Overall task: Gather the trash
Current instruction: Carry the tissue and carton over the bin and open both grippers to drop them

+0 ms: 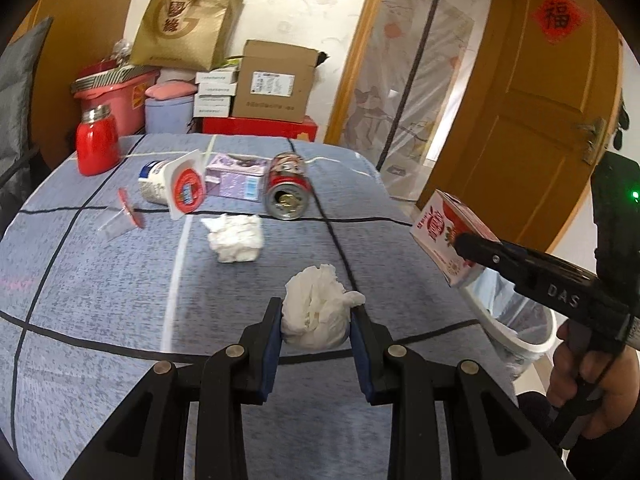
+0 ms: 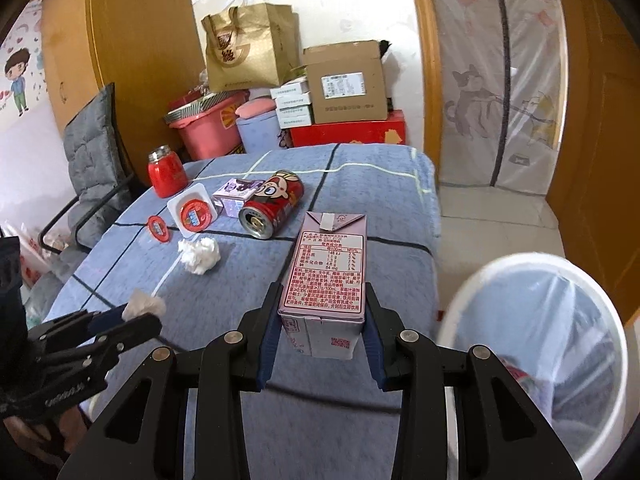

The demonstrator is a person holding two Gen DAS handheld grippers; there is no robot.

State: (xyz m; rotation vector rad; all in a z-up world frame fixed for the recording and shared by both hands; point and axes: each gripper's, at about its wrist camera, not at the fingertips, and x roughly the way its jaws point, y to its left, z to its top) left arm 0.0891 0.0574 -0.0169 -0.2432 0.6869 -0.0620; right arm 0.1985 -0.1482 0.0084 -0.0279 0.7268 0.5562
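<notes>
Trash is in both of my tongs: the left gripper (image 1: 316,330) is clamped on a crumpled tissue (image 1: 316,316), its blue pads (image 1: 273,334) pressing the wad from either side just above the blue checked tablecloth (image 1: 120,312), and the right gripper (image 2: 322,328) is clamped on a milk carton (image 2: 326,272) held upright between its pads. From the left camera I see that carton (image 1: 450,236) off the table's right edge, above the white bin (image 1: 516,332) lined with a clear bag; from the right camera the bin (image 2: 532,344) sits low to the right of the carton, beside the table. More trash lies on the cloth ahead of the left gripper: a second tissue wad (image 1: 234,238) nearest, then a red can (image 1: 288,188) on its side with its open end toward me, a purple box (image 1: 236,178) touching the can's left side, a yogurt cup (image 1: 170,184) tipped over with its lid peeled up, and a small clear cup with a red lid (image 1: 124,216) further left. A red flask (image 1: 97,142) stands upright at the far left corner. Nothing lies between the carton and the bin's mouth.
</notes>
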